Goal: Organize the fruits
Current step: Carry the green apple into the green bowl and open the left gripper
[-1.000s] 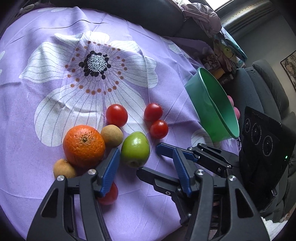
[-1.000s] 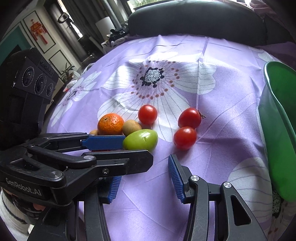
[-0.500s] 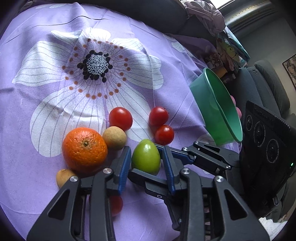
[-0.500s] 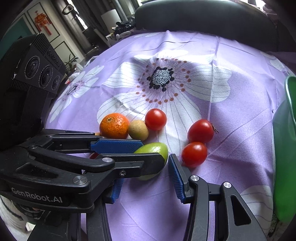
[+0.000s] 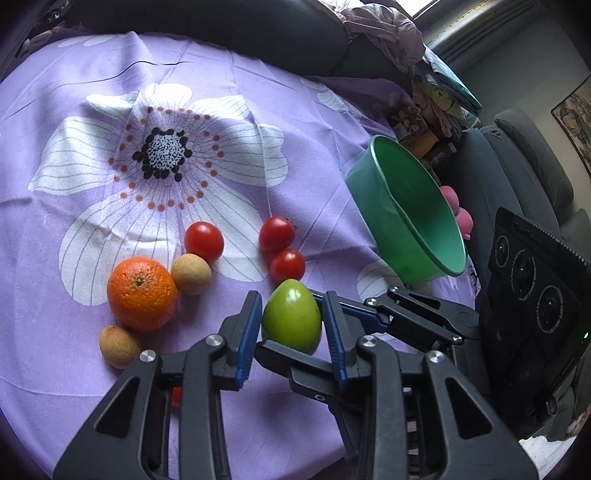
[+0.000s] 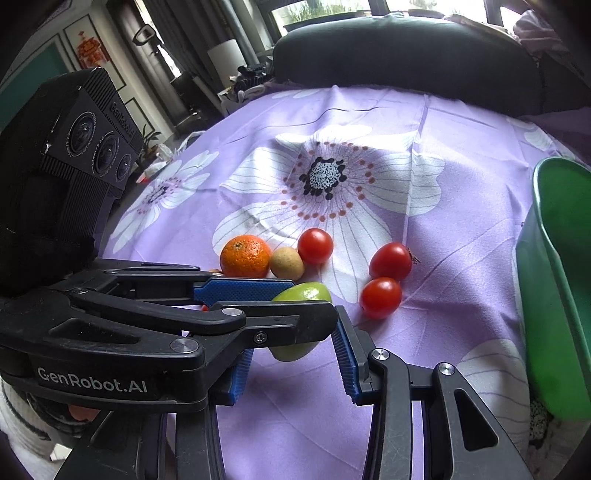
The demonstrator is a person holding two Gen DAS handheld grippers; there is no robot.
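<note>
My left gripper (image 5: pixel 291 325) is shut on a green fruit (image 5: pixel 291 317), held between its blue pads just above the purple flowered cloth (image 5: pixel 110 177). The fruit also shows in the right wrist view (image 6: pixel 303 293), partly hidden by the left gripper's arm (image 6: pixel 184 321). My right gripper (image 6: pixel 295 369) is open and empty, just below and right of the left one. An orange (image 5: pixel 141 293), two small tan fruits (image 5: pixel 191 274), (image 5: pixel 118 347) and three red tomatoes (image 5: pixel 204 242), (image 5: pixel 277 233), (image 5: pixel 287 265) lie on the cloth. A green bowl (image 5: pixel 406 221) stands at the right.
A fourth red tomato (image 5: pixel 176 396) peeks out under my left gripper. A dark sofa back (image 5: pixel 221 29) runs along the far edge. Clothes and clutter (image 5: pixel 424 92) and a grey armchair (image 5: pixel 524 177) are beyond the bowl. Pink objects (image 5: pixel 458 210) lie behind the bowl.
My left gripper moved right onto the green fruit and closed on it, then raised it slightly. The right gripper stayed open beside it.
</note>
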